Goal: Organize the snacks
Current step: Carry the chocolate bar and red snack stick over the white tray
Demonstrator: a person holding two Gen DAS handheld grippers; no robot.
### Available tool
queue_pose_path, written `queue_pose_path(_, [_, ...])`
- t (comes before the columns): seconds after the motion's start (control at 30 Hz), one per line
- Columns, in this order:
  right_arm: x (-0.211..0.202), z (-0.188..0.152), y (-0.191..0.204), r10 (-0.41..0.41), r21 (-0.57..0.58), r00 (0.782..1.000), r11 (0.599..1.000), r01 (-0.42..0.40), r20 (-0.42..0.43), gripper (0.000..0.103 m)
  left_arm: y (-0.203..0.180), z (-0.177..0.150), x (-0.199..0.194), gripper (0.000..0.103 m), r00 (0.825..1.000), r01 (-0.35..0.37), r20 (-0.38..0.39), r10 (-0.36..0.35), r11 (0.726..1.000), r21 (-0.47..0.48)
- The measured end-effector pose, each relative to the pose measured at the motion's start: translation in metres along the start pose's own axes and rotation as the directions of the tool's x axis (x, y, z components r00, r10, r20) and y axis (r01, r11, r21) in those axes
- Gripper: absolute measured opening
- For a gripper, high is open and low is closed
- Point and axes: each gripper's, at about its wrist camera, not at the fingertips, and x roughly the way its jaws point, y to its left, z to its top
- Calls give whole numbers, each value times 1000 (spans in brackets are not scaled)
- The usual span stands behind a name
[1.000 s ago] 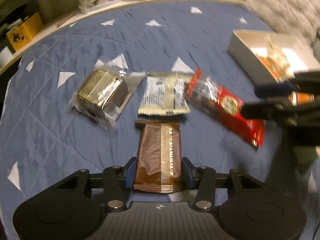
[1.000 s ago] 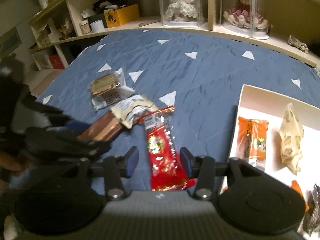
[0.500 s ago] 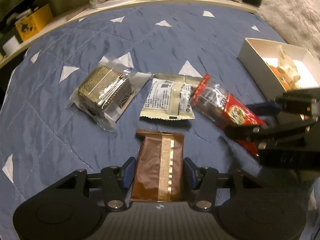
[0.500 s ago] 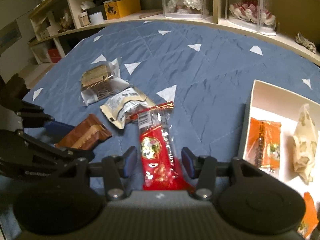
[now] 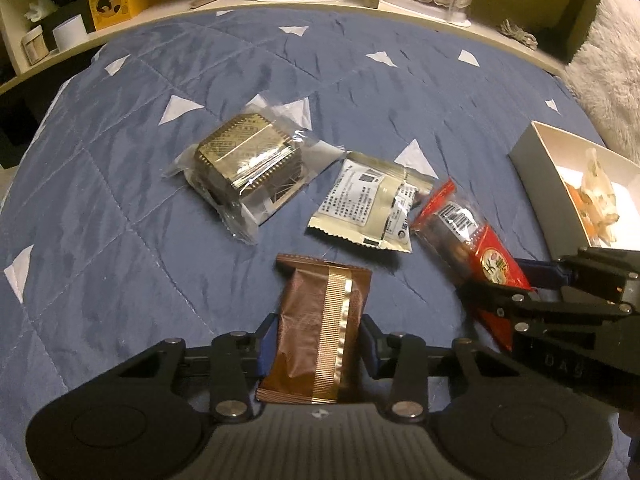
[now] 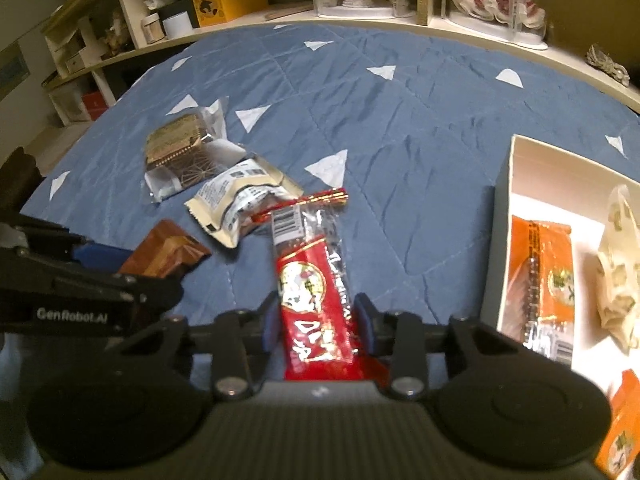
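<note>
On the blue quilt lie several snacks. My left gripper is shut on the near end of a brown foil packet, with both pads pressed against its sides. My right gripper straddles the near end of a red snack packet. Its jaws are closing and the pads touch the packet's edges. A cream packet and a gold box in clear wrap lie farther out. The right wrist view shows the brown packet in the left gripper at the left.
A white open box sits on the quilt to the right. It holds an orange packet and a pale bag. Shelves with a yellow box and dolls in clear cases line the far edge. A fluffy rug lies far right.
The left gripper has rolled and tightened onto the brown packet. The right gripper has sunk lower over the red packet and its jaws have narrowed onto it.
</note>
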Motion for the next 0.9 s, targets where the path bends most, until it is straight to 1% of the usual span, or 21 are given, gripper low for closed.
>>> queue_pose_path(0.1, [-3, -2, 3, -5, -10, 1000, 1000, 5, 0, 42, 1, -3, -5, 43, 1000, 14, -1, -14, 1000, -23])
queue_pose_path(0.27, [-12, -5, 5, 1, -8, 1000, 1000, -1, 17, 42, 1, -10, -19, 43, 999, 28, 19, -27, 998, -49])
queue_pose_path(0.5, [-35, -8, 2, -11, 11, 998, 1000, 11, 66, 42, 0, -10, -51, 43, 994, 56, 101, -47, 995, -88])
queue_pose_path(0.63, [-49, -8, -5, -22, 32, 995, 999, 19, 97, 42, -7, -5, -63, 43, 987, 85, 142, -71, 992, -98])
queue_pose_path(0.9, [-87, -8, -24, -67, 84, 985, 995, 55, 157, 42, -32, 7, -75, 43, 980, 113, 176, -95, 989, -92])
